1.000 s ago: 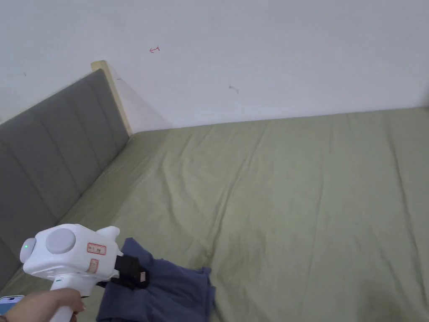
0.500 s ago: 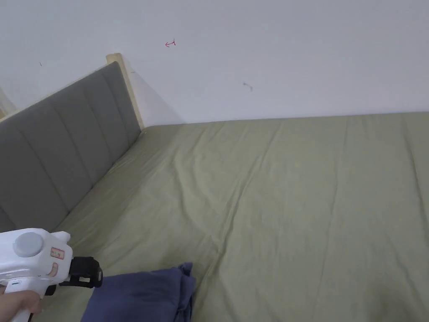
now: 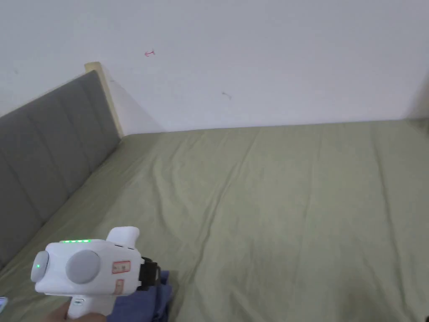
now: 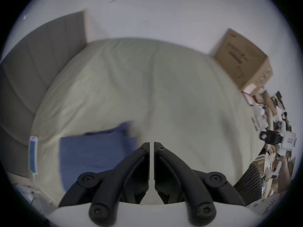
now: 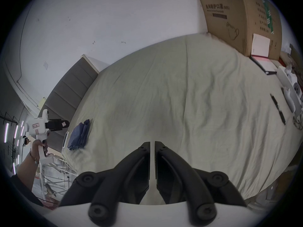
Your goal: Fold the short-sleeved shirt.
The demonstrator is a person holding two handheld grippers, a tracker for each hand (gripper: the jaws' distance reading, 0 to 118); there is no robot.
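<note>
A dark blue shirt [image 5: 79, 134] lies folded into a small bundle near the left edge of the bed, close to the headboard; its top edge also peeks out in the head view [image 3: 157, 297]. My left gripper [image 3: 154, 270] hovers just over the shirt [image 4: 91, 152], jaws shut with nothing between them. From the right gripper view, the left gripper [image 5: 65, 124] hangs apart from the cloth, to its left. My right gripper [image 5: 152, 143] is shut and empty above the bare sheet near the bed's front edge, far from the shirt. Off at the right it appears small [image 4: 262, 136].
The green sheet [image 3: 272, 201] covers a wide bed, with a grey padded headboard [image 3: 46, 155] on the left and a white wall behind. A phone [image 4: 32, 153] lies left of the shirt. A cardboard box [image 5: 237, 17] and several small items [image 5: 278, 107] crowd the right end.
A second ago the left gripper's jaws rested on the shirt. It drew back to the left off the cloth, then rose and now hangs over the shirt's left side. The head camera also shifted.
</note>
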